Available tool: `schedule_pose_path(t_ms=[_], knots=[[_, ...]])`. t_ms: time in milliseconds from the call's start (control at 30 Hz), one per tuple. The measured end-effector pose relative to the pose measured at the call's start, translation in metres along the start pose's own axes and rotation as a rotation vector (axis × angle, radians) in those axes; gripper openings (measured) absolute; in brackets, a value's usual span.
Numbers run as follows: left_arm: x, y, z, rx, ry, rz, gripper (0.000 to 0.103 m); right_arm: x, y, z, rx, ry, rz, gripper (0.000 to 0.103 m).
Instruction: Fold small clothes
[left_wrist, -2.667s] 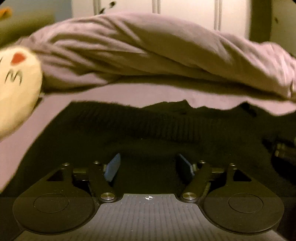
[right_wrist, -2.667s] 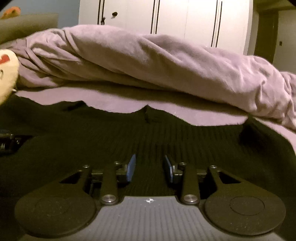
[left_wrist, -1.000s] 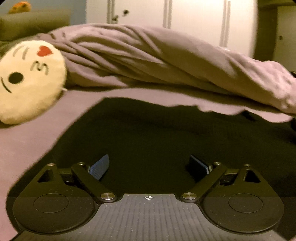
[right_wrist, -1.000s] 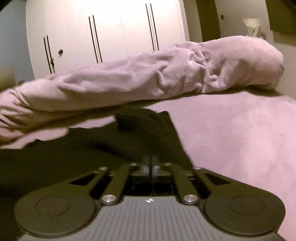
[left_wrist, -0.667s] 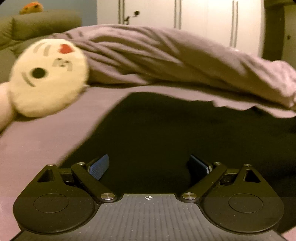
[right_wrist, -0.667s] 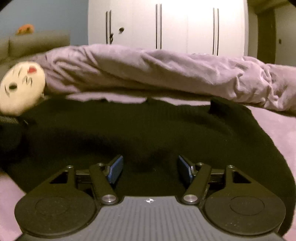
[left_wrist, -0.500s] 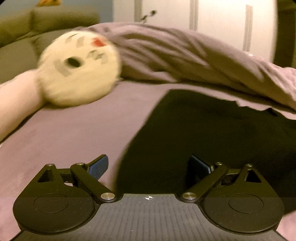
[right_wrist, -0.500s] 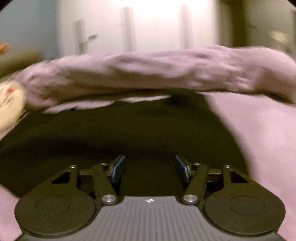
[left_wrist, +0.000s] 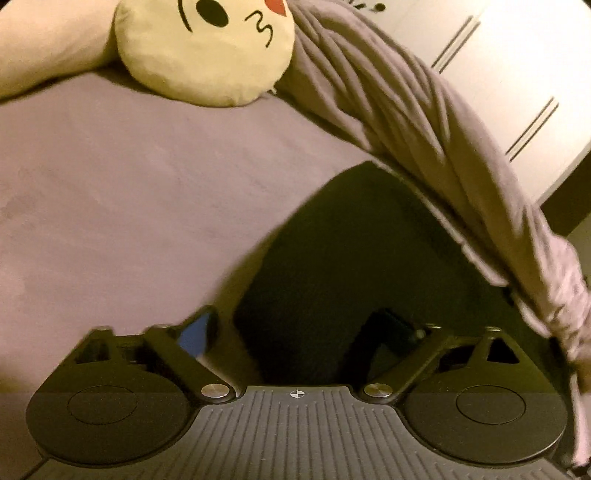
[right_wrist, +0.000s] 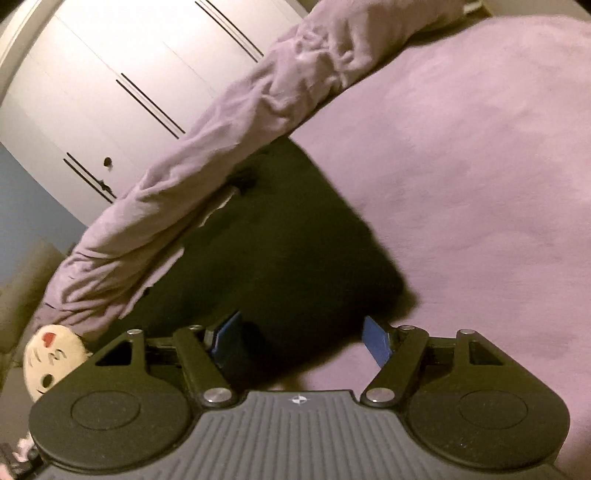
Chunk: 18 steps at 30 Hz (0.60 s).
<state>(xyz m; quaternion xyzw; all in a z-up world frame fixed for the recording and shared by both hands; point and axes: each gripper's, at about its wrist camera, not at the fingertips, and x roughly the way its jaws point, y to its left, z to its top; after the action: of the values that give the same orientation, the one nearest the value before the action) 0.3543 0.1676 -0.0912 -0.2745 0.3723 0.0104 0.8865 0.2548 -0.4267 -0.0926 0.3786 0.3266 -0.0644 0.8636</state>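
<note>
One black garment (left_wrist: 351, 258) on bed; two grippers' fingers (right_wrist: 376, 341) closing astride its edges, ungrasped.

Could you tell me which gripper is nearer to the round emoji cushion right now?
Left. The left gripper faces the emoji cushion across bare bedsheet; from the right gripper it lies far off, small at the frame's left edge.

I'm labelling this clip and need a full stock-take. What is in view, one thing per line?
garment: one, black, flat on the bed, far edge under the duvet
duvet: one, mauve, bunched along the far side
bed sheet: one, mauve, under everything
emoji cushion: one, yellow, beside the duvet
pillow: one, cream, next to the cushion
wardrobe: one, white, behind the bed
left tool: one, black with blue pads, closing over the garment's corner
right tool: one, same, closing over the other corner
</note>
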Motion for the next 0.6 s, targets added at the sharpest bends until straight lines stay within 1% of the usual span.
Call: schedule_pose_path(t_ms=[33, 67, 100, 133, 167, 200, 233, 300, 333, 367, 400, 433, 467, 500, 567, 600], knots=[[0.001, 0.0, -0.001, 0.003, 0.011, -0.025, 0.067, 0.004, 0.002, 0.001, -0.019, 0.005, -0.001, 0.038], [0.002, -0.002, 0.0, 0.014, 0.016, -0.024, 0.063, 0.005, 0.004, 0.001, -0.054, 0.003, -0.012, 0.03], [0.002, -0.002, 0.0, 0.032, 0.013, -0.013, 0.051, 0.001, 0.005, 0.0, -0.09, -0.003, -0.03, 0.028], [0.002, -0.002, 0.001, 0.055, 0.007, -0.004, 0.043, 0.002, 0.008, 0.0, -0.129, -0.014, -0.05, 0.025], [0.0, -0.001, 0.003, 0.074, 0.002, 0.001, 0.029, -0.002, 0.01, -0.002, -0.161, -0.027, -0.068, 0.023], [-0.004, 0.001, 0.006, 0.075, -0.008, 0.005, 0.026, -0.007, 0.012, -0.004, -0.187, -0.047, -0.095, 0.021], [-0.008, 0.004, 0.009, 0.06, -0.009, -0.004, 0.026, -0.012, 0.012, -0.007, -0.208, -0.063, -0.126, 0.021], [-0.013, 0.009, 0.014, 0.034, 0.0, -0.014, 0.026, -0.013, 0.013, -0.01, -0.236, -0.066, -0.164, 0.021], [-0.017, 0.011, 0.016, 0.035, 0.004, 0.0, 0.027, -0.015, 0.016, -0.011, -0.248, -0.068, -0.192, 0.024], [-0.02, 0.012, 0.019, 0.043, -0.001, 0.031, 0.036, -0.019, 0.018, -0.012, -0.267, -0.078, -0.219, 0.03], [-0.022, 0.012, 0.022, 0.053, -0.013, 0.057, 0.048, -0.022, 0.023, -0.013, -0.293, -0.094, -0.248, 0.031], [-0.025, 0.011, 0.024, 0.087, -0.021, 0.078, 0.056, -0.027, 0.027, -0.014, -0.313, -0.114, -0.26, 0.031], [-0.027, 0.01, 0.027, 0.122, -0.025, 0.087, 0.067, -0.03, 0.033, -0.016, -0.337, -0.135, -0.263, 0.031], [-0.03, 0.009, 0.03, 0.156, -0.042, 0.104, 0.075, -0.033, 0.041, -0.019, -0.377, -0.164, -0.281, 0.031], [-0.032, 0.007, 0.036, 0.185, -0.073, 0.127, 0.078, -0.036, 0.058, -0.027, -0.46, -0.217, -0.303, 0.031], [-0.031, 0.006, 0.04, 0.18, -0.084, 0.122, 0.08, -0.036, 0.066, -0.031, -0.493, -0.233, -0.301, 0.031]])
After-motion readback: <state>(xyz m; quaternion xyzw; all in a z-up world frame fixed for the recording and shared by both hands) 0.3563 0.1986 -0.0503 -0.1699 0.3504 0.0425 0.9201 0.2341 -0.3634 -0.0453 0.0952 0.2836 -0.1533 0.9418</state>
